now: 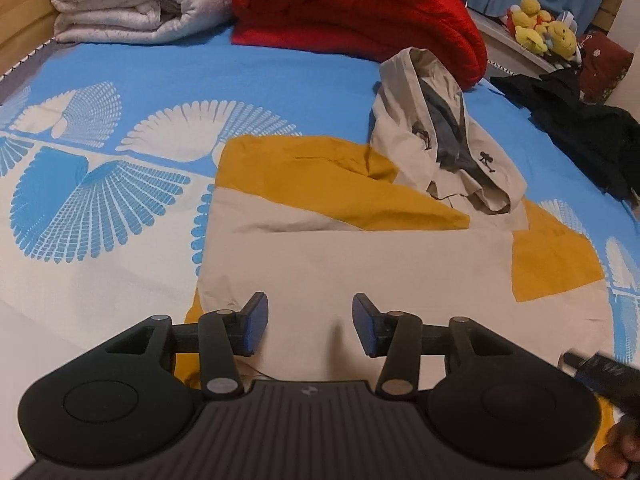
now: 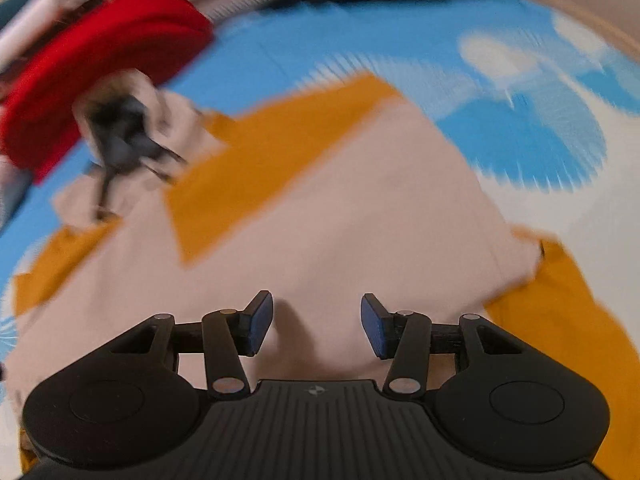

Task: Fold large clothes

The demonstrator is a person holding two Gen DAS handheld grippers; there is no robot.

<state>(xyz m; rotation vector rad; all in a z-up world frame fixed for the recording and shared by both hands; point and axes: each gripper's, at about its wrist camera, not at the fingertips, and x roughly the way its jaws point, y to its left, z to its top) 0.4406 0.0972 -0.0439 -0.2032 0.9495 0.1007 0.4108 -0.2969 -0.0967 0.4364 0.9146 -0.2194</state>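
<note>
A beige and mustard-yellow hooded jacket [image 1: 352, 264] lies spread on the bed, its sleeves folded in over the body and its hood [image 1: 440, 128] bunched at the far end. My left gripper [image 1: 310, 326] hovers open over the near beige panel with nothing between its blue pads. In the blurred right wrist view the same jacket [image 2: 340, 232] fills the middle, hood [image 2: 120, 136] at the upper left. My right gripper [image 2: 317, 324] is open above the beige cloth, also holding nothing.
The bed has a blue and white fan-patterned sheet [image 1: 100, 184]. A rolled white blanket [image 1: 132, 0] and a folded red blanket [image 1: 360, 12] lie at its far end. A black garment [image 1: 576, 128] sits at the right edge. Yellow plush toys [image 1: 540, 28] are beyond it.
</note>
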